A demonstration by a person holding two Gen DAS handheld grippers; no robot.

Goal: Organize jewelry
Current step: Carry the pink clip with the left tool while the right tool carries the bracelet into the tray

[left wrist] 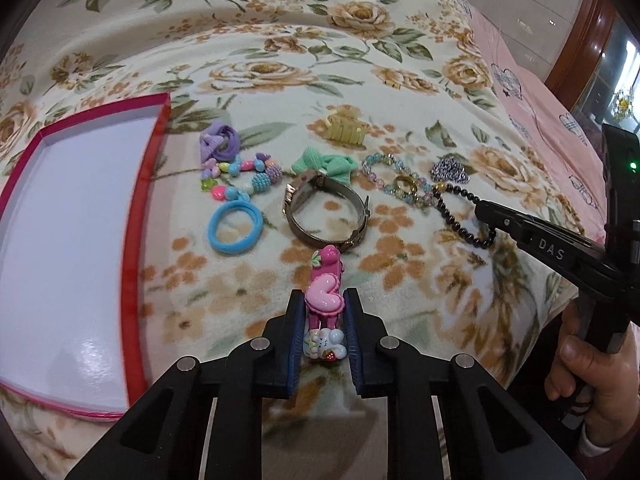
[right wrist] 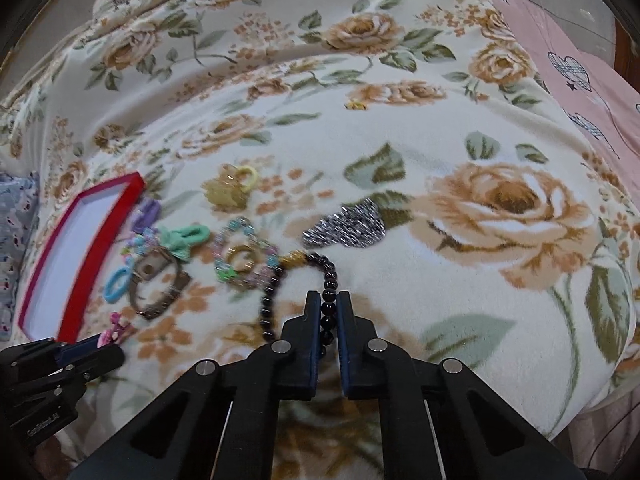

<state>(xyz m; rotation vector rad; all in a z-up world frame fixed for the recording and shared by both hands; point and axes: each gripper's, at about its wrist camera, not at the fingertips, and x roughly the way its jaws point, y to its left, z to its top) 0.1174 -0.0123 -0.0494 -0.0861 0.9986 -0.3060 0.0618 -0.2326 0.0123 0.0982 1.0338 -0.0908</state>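
My left gripper (left wrist: pixel 323 300) is shut on a pink heart hair clip (left wrist: pixel 325 300), held just above the floral blanket. My right gripper (right wrist: pixel 329 300) is shut on a black bead bracelet (right wrist: pixel 276 280), which still lies on the blanket; in the left wrist view that bracelet (left wrist: pixel 456 216) sits at the right under the right gripper's tip (left wrist: pixel 486 210). The red-rimmed white box (left wrist: pixel 52 248) is open at the left. Between them lie a watch (left wrist: pixel 326 212), a blue hair tie (left wrist: pixel 235 229), a green bow (left wrist: pixel 324 164) and a pastel bead bracelet (left wrist: pixel 396 180).
A purple hair tie (left wrist: pixel 219 142), a colourful bead bracelet (left wrist: pixel 244 178), a yellow claw clip (left wrist: pixel 345 130) and a sparkly silver heart clip (right wrist: pixel 348 224) lie on the blanket (right wrist: pixel 440 128). A pink sheet (left wrist: pixel 532 92) borders it at the right.
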